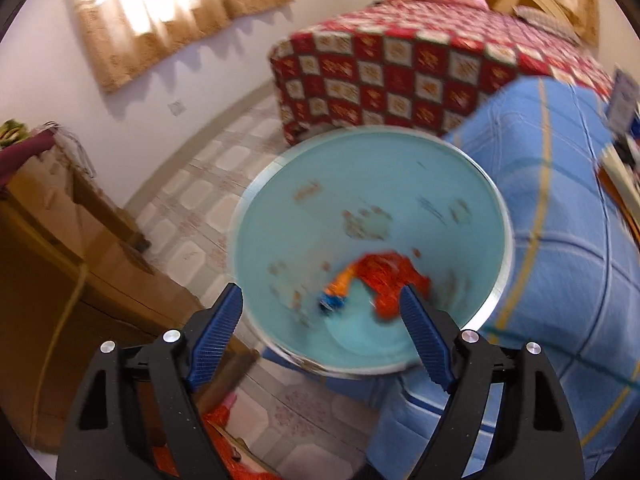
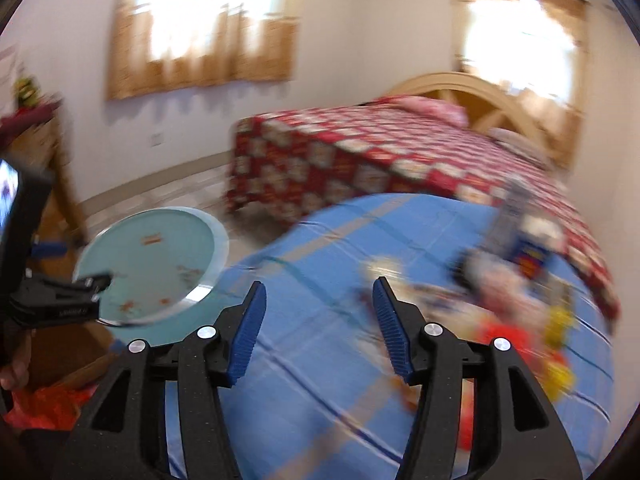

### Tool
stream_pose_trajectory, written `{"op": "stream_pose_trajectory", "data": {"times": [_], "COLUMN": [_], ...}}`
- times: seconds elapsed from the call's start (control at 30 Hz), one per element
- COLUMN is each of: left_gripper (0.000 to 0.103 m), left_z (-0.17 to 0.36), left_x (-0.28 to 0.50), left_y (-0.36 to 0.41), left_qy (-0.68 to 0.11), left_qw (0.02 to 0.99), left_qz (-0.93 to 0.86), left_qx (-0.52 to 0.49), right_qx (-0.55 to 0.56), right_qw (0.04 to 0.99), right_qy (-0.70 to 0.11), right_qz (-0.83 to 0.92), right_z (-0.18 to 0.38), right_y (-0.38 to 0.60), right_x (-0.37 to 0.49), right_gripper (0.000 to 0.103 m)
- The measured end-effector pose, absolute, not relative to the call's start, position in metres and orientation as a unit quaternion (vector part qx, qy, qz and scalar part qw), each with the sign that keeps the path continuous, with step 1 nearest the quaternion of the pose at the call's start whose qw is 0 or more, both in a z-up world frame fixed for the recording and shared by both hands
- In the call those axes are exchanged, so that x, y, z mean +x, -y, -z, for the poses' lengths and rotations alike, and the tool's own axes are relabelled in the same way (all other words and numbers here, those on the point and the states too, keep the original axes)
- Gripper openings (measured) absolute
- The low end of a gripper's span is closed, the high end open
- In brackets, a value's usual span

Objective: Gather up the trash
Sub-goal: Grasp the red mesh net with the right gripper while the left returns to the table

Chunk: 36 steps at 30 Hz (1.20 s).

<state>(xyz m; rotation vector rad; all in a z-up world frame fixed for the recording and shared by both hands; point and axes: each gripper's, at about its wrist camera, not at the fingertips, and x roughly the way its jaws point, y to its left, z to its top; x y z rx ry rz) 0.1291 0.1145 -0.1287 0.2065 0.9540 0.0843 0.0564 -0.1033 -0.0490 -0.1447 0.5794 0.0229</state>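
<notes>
Both tools, left tool (image 1: pixel 322 300) and right tool (image 2: pixel 318 292), gape empty; wrappers (image 1: pixel 376 280) lie in the bin (image 1: pixel 472 184), more litter (image 2: pixel 516 312) waits on the bed (image 2: pixel 320 360)

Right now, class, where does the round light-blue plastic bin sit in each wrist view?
Left wrist: round light-blue plastic bin centre frame, seen from above, wrappers inside.
Right wrist: same bin at left, beside the blue checked sheet.
Shared landmark: red-and-white checked bedspread.
</notes>
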Motion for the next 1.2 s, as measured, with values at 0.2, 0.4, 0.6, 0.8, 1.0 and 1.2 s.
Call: {"op": "stream_pose_trajectory", "data": {"times": [0.2,0.4,0.6,0.8,1.0,1.2], "left_gripper": [0.079,0.079,0.079,0.079,0.079,0.081], "left_z": [0.132,0.129,0.118,0.106,0.102,0.093], "left_x": [0.113,0.103,0.096,0.084,0.077,0.069], "left_y": [-0.087,-0.074,-0.052,-0.008,0.045,0.096], "left_qy": [-0.45,-0.445,-0.431,-0.418,-0.423,-0.429], "left_qw": [0.883,0.883,0.889,0.893,0.891,0.89], "left_qz": [-0.024,-0.021,-0.003,0.041,0.081,0.113], "left_qx": [0.132,0.15,0.156,0.162,0.147,0.107], "right_qx": [-0.009,0.048,0.045,0.043,0.031,0.021], "right_qw": [0.955,0.936,0.95,0.961,0.957,0.949], "right_qy": [-0.283,-0.344,-0.307,-0.265,-0.263,-0.265], "right_qz": [0.089,0.061,0.041,0.074,0.122,0.168], "right_z": [0.047,0.077,0.059,0.033,0.043,0.062], "right_y": [0.183,0.209,0.207,0.227,0.258,0.295], "right_x": [0.015,0.024,0.004,-0.023,-0.051,-0.08], "right_gripper": [0.07,0.021,0.011,0.011,0.011,0.011]}}
